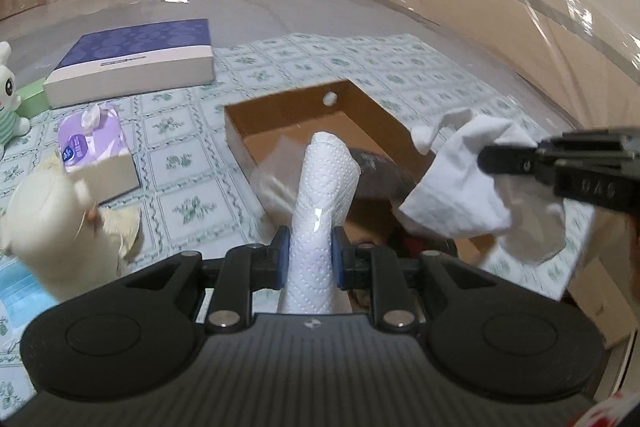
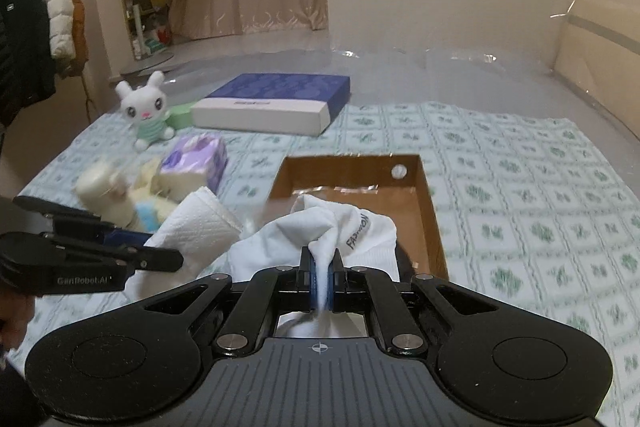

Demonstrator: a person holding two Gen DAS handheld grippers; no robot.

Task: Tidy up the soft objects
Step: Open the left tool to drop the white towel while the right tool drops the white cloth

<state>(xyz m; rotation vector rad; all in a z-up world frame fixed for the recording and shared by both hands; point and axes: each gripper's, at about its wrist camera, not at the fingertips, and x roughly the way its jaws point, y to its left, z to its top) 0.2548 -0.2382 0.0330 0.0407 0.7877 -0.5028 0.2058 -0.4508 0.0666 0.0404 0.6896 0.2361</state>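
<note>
Left claw (image 1: 308, 259) clamped on our paper towel (image 1: 320, 187); right claw (image 2: 320, 279) pinched shut on the white sock (image 2: 360, 231). We hold both in the air at the near end of the open box (image 2: 432, 211), which sits on the patterned cloth (image 2: 520, 187). Plush toys (image 2: 144, 111) and tissue pack (image 2: 196, 163) lie to its left.
</note>
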